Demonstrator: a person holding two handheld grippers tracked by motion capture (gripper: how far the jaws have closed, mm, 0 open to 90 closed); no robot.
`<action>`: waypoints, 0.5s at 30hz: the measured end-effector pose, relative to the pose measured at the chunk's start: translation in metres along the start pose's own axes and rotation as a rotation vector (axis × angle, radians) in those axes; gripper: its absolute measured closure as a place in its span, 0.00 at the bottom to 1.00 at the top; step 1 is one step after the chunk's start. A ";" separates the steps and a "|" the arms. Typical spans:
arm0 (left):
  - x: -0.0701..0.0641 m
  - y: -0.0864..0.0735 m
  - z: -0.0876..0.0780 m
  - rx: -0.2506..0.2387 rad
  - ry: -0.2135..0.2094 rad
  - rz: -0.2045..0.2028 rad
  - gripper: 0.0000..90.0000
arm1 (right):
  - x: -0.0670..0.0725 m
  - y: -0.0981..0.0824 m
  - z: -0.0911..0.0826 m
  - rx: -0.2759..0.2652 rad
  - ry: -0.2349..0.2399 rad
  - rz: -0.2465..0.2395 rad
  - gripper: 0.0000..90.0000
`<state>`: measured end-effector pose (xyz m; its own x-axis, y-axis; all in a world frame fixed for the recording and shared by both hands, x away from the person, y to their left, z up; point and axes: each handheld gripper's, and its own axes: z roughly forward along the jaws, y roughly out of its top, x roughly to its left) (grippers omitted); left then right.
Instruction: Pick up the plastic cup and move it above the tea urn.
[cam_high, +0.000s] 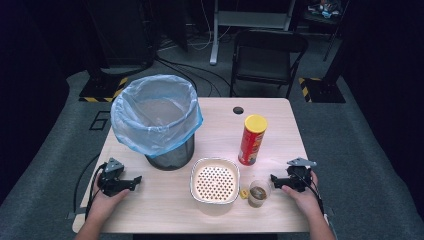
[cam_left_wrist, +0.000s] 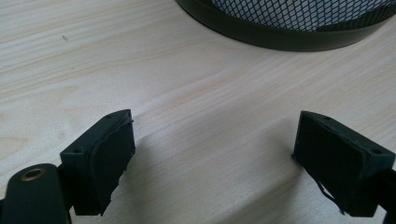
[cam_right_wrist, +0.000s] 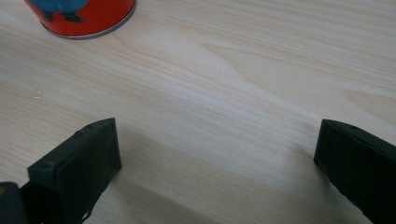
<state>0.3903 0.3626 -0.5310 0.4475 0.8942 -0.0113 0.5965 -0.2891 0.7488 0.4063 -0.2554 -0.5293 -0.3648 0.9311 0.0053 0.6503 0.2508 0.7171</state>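
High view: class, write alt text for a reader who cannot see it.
Two hands rest open grippers, left gripper and right gripper, on a wooden table. Between them sit a perforated bowl and small cup; behind stand a bag-lined bin and red can.

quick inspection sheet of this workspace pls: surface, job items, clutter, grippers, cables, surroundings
Surface: light wood table, round hole at far edge.
Job's things: clear cup with brown contents beside the right hand-held gripper; perforated white bowl; mesh bin with blue bag; red chip can, upright.
Clutter: small yellow item by the cup.
Grippers: left hand-held gripper and right both open, empty, resting low on the table.
Cables: one trails from each gripper; more on the floor.
Surroundings: folding chair, dark room.
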 end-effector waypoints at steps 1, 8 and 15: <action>0.000 0.000 0.000 0.000 0.004 -0.002 0.14 | 0.000 0.000 0.000 0.001 -0.002 0.004 0.00; -0.001 0.001 0.000 0.017 0.010 -0.014 0.14 | 0.000 0.000 0.000 -0.006 -0.004 0.014 0.00; -0.002 0.000 0.000 0.002 0.027 -0.016 0.14 | -0.001 -0.001 -0.001 -0.006 0.013 0.001 0.02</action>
<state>0.3897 0.3607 -0.5307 0.4193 0.9078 -0.0054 0.6047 -0.2749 0.7475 0.4052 -0.2565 -0.5290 -0.3726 0.9279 0.0148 0.6468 0.2482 0.7211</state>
